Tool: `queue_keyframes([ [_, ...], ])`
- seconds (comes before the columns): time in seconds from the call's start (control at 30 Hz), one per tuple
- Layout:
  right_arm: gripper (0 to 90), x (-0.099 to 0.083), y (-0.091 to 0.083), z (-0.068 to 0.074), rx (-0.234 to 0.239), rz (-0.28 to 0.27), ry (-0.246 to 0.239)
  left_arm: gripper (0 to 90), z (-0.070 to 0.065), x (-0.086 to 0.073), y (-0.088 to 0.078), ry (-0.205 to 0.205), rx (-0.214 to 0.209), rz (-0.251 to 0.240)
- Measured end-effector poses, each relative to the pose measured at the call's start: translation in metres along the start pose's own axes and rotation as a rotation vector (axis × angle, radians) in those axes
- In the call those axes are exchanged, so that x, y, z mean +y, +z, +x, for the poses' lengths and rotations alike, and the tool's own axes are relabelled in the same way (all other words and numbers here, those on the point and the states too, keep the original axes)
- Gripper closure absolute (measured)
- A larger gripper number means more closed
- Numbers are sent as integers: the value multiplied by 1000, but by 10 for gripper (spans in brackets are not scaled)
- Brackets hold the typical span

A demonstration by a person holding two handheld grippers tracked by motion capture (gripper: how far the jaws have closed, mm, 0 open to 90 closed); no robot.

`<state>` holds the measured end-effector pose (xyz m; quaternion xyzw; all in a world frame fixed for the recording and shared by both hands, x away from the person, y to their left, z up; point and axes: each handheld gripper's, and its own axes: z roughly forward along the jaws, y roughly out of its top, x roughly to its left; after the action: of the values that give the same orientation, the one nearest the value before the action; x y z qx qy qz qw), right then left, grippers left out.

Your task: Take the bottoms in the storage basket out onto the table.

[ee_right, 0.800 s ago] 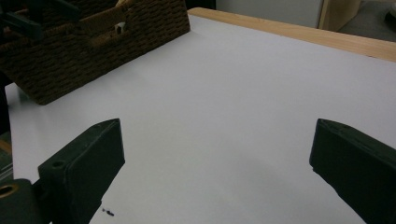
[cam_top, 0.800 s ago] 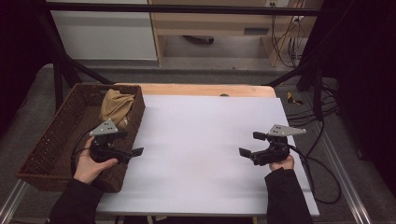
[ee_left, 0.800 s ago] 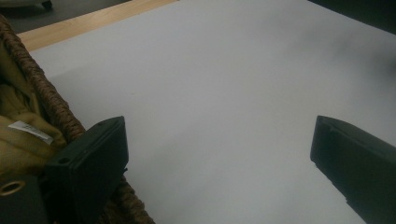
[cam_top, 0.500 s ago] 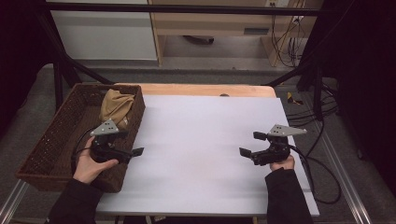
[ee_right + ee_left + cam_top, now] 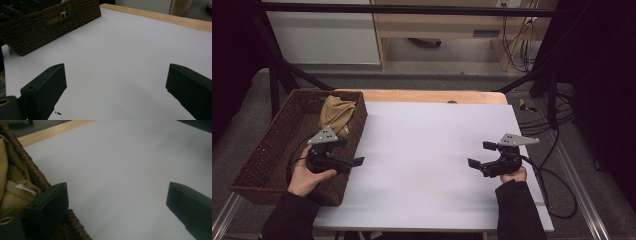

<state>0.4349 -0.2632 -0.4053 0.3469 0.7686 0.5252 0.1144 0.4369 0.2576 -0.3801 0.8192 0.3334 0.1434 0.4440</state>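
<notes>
A dark brown wicker basket (image 5: 267,140) stands at the left edge of the table, with a crumpled tan cloth (image 5: 337,114) in its far end. My left gripper (image 5: 352,152) hovers over the basket's right wall, open and holding nothing, with its jaws pointing right over the white tabletop (image 5: 427,140). In the left gripper view the gripper (image 5: 117,195) has the basket's rim (image 5: 32,167) and the cloth (image 5: 10,182), with its white label, just beside one jaw. My right gripper (image 5: 479,154) is low over the table's right side, open and holding nothing, (image 5: 116,77) and faces the basket (image 5: 50,22).
A wooden strip (image 5: 427,96) borders the table's far edge. Cables (image 5: 557,190) trail off the right side onto the floor. Black frame bars (image 5: 277,85) rise behind the basket. A cabinet and a wooden unit stand beyond the table.
</notes>
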Motion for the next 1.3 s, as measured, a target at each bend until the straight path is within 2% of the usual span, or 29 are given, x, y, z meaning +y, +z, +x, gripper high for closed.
queue_keyframes([
  [1.0,38,-1,1,-1,2,5,2,40,9,1,-12,0,40,14],
  [1.3,38,-1,1,-1,4,3,2,40,13,0,-17,-11,53,16],
])
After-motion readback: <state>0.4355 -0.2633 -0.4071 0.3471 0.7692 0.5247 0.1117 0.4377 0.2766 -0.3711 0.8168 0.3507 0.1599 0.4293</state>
